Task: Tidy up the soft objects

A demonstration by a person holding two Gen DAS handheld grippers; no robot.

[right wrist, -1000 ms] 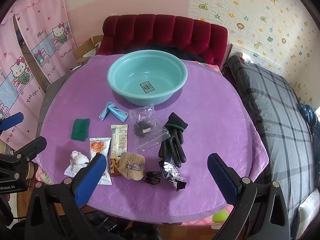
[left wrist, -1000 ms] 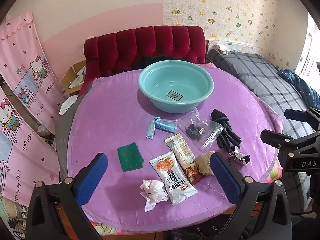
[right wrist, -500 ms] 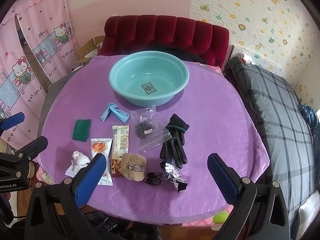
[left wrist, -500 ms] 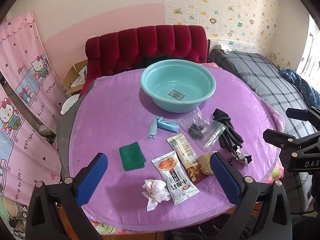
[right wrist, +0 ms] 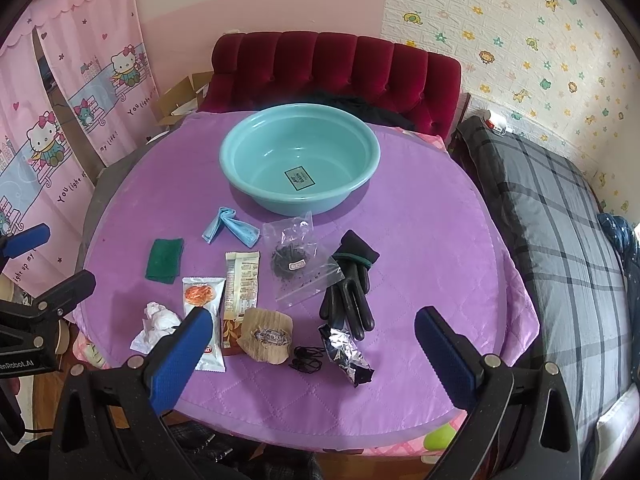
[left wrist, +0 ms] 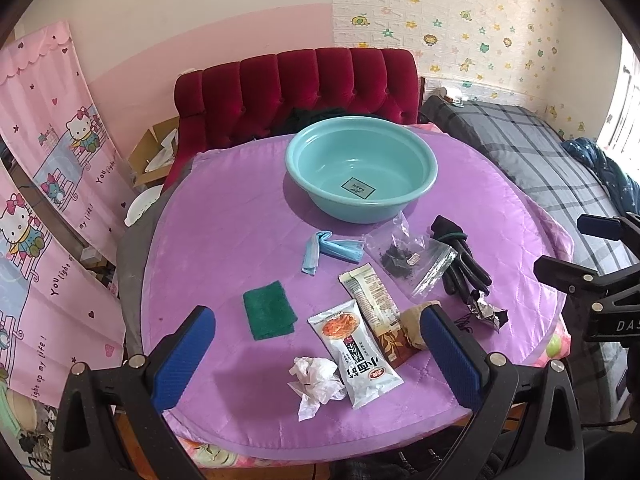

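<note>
Both views a touch nearer the teal basin (left wrist: 361, 168) (empty), left gripper (left wrist: 316, 360) and right gripper (right wrist: 314, 356) agape, nothing held.

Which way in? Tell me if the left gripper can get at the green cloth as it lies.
Probably yes. The left gripper is open and the green cloth lies flat just ahead of it, apart from the snack packet and crumpled tissue, with bare table cover between.

left tongs (left wrist: 316, 356) jaws wide apart, empty; right tongs (right wrist: 312, 356) likewise, level alongside
</note>
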